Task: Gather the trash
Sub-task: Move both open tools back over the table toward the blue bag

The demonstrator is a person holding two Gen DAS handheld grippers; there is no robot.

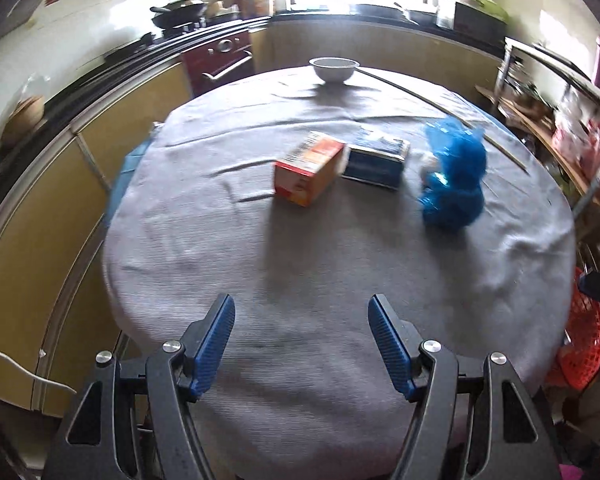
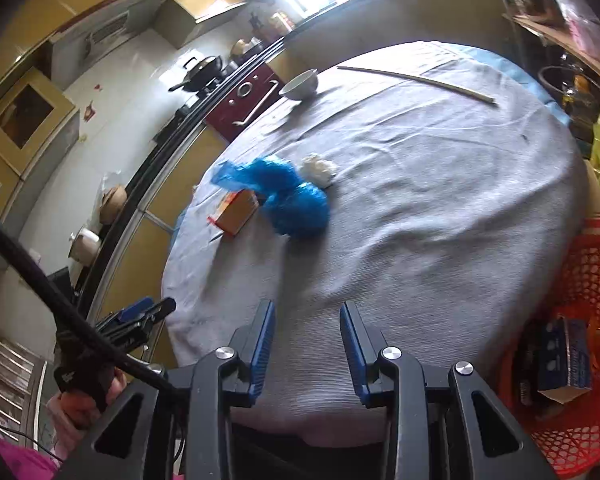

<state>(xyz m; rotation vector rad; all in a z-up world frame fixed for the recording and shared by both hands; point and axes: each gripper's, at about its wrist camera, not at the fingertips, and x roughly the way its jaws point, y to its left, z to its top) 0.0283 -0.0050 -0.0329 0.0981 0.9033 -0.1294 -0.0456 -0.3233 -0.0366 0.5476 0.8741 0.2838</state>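
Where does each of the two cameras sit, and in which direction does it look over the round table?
Left wrist: sits on the left gripper, at the near table edge, looking across the table toward the window; only its own open fingers show.
Right wrist: sits on the right gripper, tilted, looking across toward the stove, red basket at right; its open fingers, the left gripper and the holding hand show.
Shared: orange box, blue bag, white bowl.

Crumpled blue bag (image 1: 454, 178) beside boxes (image 1: 310, 168)
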